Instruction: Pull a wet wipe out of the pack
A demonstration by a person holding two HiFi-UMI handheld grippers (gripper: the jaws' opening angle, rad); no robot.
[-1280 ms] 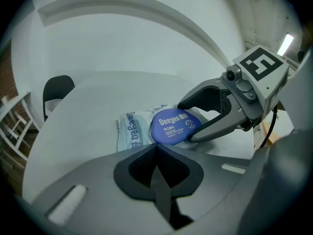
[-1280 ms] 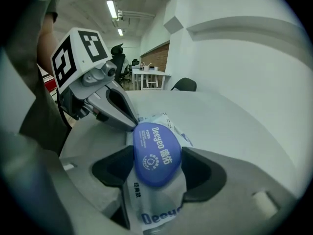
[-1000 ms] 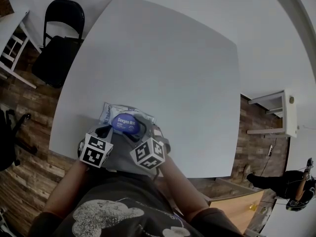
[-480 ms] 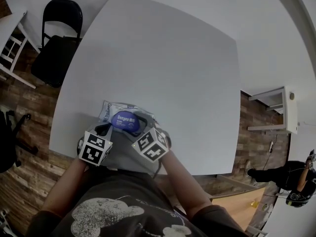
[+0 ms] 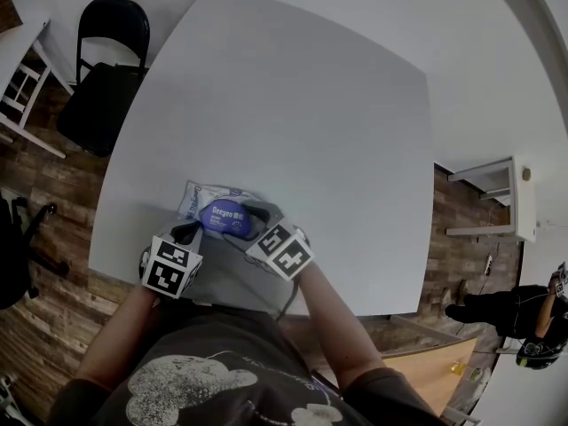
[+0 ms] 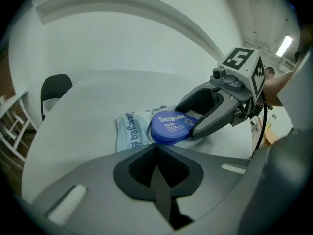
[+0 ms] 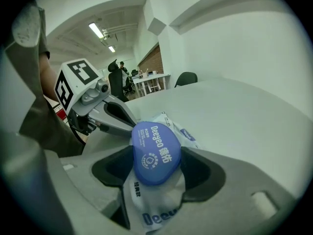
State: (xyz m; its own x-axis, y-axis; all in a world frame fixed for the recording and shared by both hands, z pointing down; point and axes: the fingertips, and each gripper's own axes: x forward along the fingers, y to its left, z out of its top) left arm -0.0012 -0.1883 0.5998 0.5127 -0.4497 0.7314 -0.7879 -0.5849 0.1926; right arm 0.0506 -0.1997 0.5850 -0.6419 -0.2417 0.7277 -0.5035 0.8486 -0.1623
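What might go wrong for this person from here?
The right gripper seems clamped on the closed blue lid; lifting may raise the whole soft pack, since the shut left gripper isn't clearly pinning it. The pack also lies near the table edge and might slide off.

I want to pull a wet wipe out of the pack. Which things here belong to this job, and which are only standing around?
For the job: wet wipe pack, its blue lid, right gripper closed on the lid, left gripper shut beside the pack.
Just around: black chair, white shelf, person at far right.
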